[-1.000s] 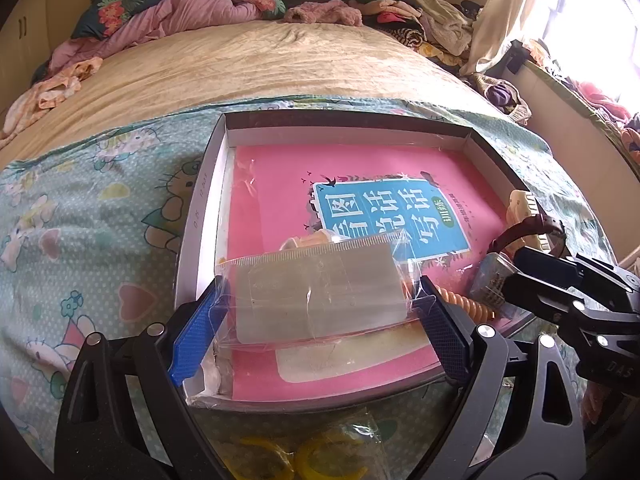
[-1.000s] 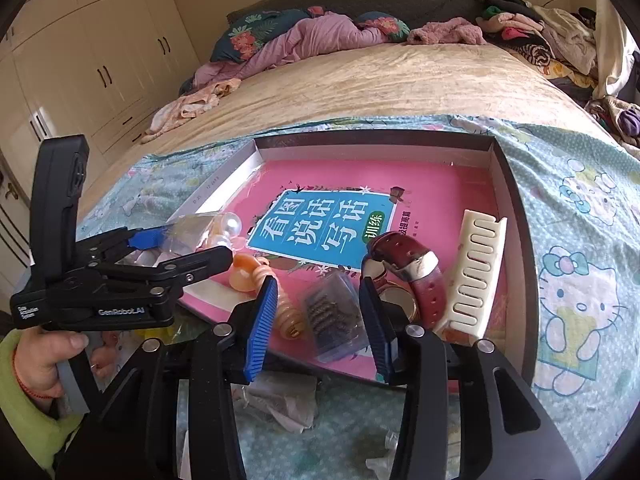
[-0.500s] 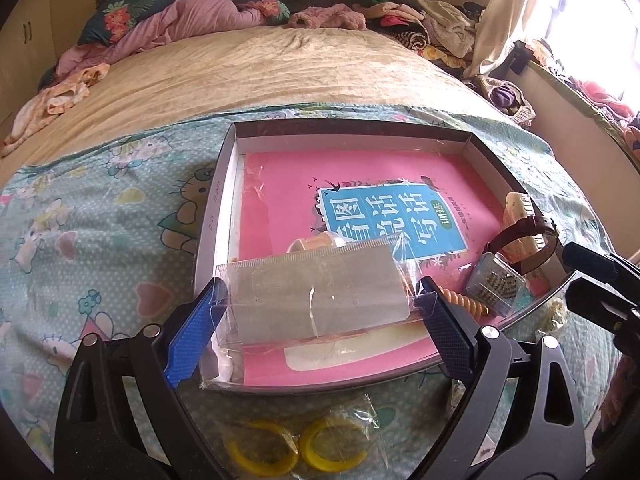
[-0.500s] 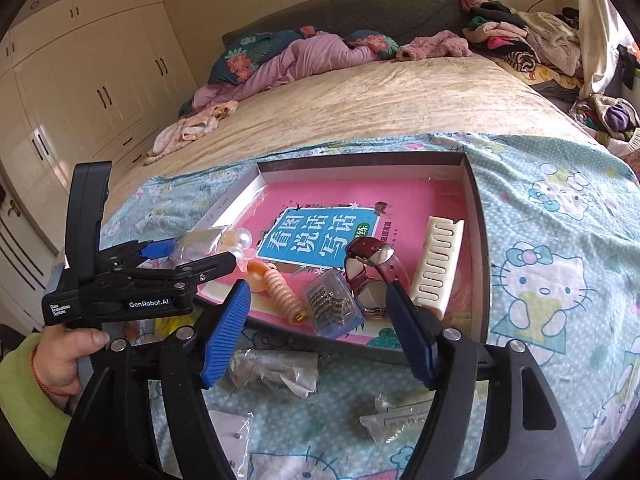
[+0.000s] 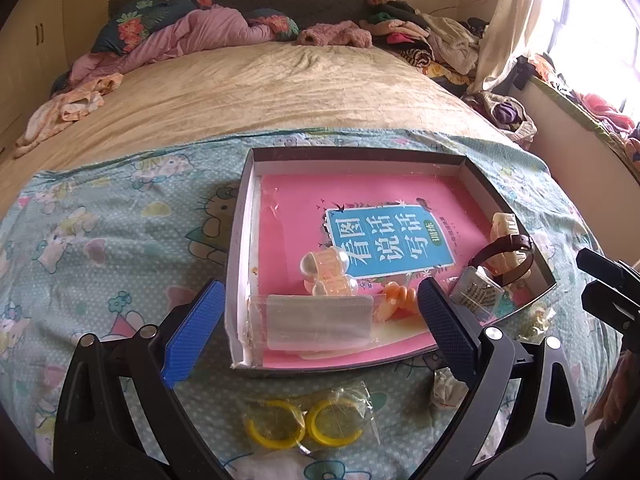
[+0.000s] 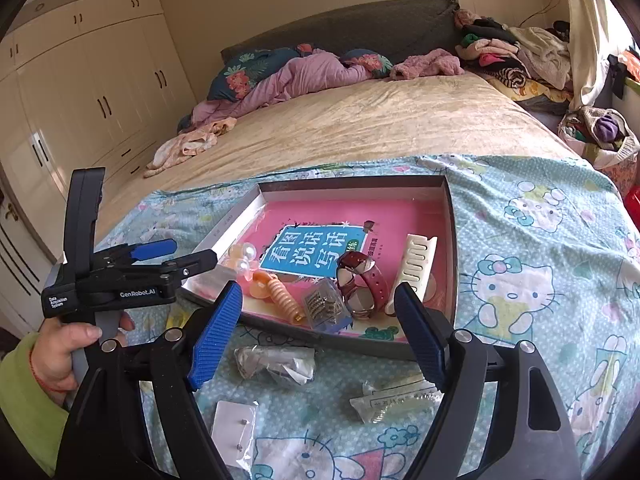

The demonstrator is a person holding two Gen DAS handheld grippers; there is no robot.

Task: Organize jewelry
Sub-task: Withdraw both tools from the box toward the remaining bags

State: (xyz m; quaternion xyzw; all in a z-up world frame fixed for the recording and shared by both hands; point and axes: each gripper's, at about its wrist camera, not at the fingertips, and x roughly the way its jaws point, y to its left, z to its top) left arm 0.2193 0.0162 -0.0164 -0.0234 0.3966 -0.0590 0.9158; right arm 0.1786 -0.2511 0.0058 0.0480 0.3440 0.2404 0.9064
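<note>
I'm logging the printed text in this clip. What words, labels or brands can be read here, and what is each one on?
"看图说话写话": blue label on the pink book in the tray.
"训练": green tag at that label's corner.
"GenRobot.AI": side of the left gripper.
"Data Acquisition System": same gripper, small print by the handle.
Small line under the blue label, and print on the plastic packet: too small to read.

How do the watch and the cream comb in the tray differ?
The watch has a dark red strap curled into a loop and stands on edge; the cream comb is pale, straight and lies flat. The watch has a round face; the comb has a row of teeth. Both rest in the tray, side by side.
</note>
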